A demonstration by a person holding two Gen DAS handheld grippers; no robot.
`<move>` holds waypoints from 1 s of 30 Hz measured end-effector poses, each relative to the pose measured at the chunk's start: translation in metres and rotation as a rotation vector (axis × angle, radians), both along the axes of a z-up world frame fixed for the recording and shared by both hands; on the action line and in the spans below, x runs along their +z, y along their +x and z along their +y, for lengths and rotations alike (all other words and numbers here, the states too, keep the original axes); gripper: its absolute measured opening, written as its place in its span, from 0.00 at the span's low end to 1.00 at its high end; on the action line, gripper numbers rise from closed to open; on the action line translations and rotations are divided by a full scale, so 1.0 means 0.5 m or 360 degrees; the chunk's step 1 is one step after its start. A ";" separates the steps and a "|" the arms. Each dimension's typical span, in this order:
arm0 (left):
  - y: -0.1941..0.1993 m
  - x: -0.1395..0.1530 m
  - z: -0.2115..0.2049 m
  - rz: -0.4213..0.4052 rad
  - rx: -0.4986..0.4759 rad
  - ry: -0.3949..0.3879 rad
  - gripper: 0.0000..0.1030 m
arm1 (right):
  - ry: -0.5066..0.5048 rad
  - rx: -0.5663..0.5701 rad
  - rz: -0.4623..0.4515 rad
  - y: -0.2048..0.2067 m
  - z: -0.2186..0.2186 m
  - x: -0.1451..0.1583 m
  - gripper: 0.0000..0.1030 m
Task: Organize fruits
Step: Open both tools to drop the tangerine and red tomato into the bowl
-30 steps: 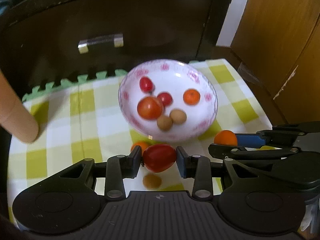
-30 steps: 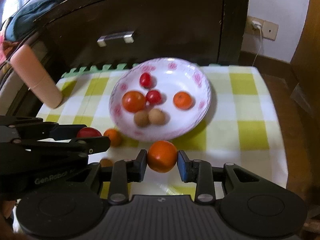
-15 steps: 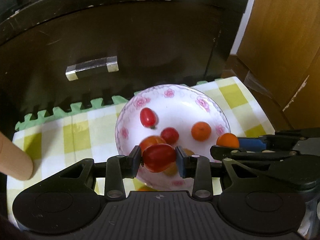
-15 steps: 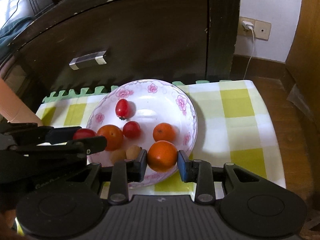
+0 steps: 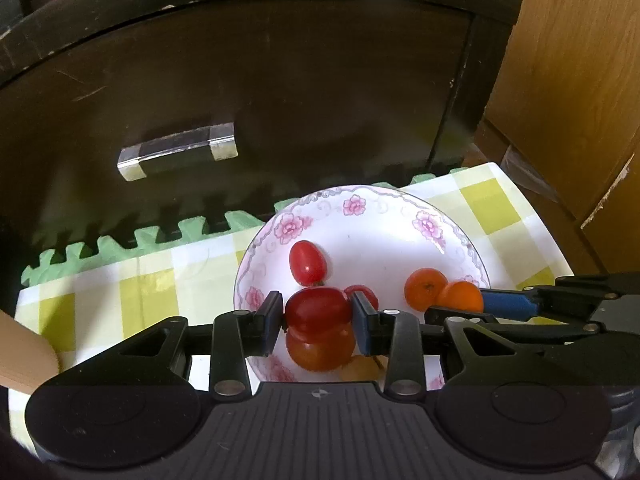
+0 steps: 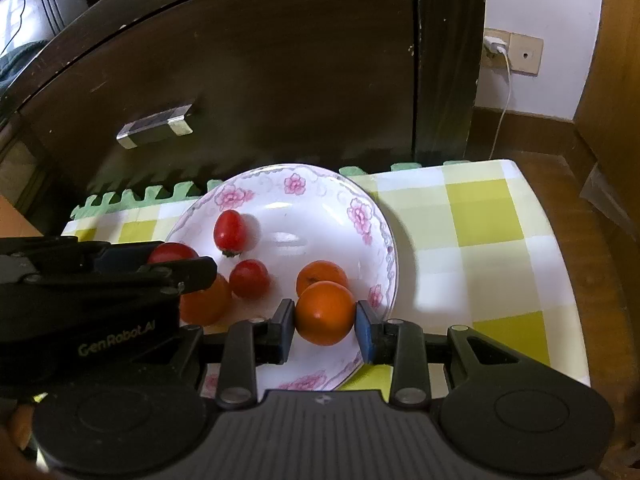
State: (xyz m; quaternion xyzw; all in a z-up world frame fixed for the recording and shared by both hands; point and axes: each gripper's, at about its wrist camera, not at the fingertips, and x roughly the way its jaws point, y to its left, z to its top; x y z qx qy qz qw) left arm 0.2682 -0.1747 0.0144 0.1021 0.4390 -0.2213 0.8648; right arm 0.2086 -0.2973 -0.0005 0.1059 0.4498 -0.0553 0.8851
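Note:
A white bowl with pink flowers sits on the yellow checked cloth. My left gripper is shut on a red tomato above the bowl's near left part, just over a larger orange-red tomato. My right gripper is shut on a small orange over the bowl's near right rim. Inside the bowl lie an oblong red tomato, a round red tomato and another orange. Each gripper shows at the edge of the other's view.
A dark wooden cabinet with a clear handle stands right behind the table. A green foam mat edge runs along the back. A tan cylinder stands at the left. A wall socket with a cable is at the right.
Both grippers have moved forward with their fruit, from in front of the bowl to above it. The bowl now fills the lower middle of both views.

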 end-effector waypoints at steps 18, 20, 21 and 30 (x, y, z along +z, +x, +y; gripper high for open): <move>0.013 -0.001 0.007 -0.0008 0.0045 -0.0027 0.48 | 0.0000 -0.0039 -0.0080 0.000 0.003 0.011 0.32; 0.009 0.004 0.009 -0.0007 0.0051 -0.0030 0.50 | -0.0001 -0.0044 -0.0086 -0.004 0.002 0.016 0.32; 0.005 0.007 0.010 -0.0007 0.0052 -0.0032 0.50 | -0.0001 -0.0050 -0.0088 -0.006 0.003 0.020 0.32; -0.034 0.039 0.024 -0.0027 0.0069 -0.0027 0.50 | -0.0011 -0.0049 -0.0087 -0.035 0.025 0.060 0.32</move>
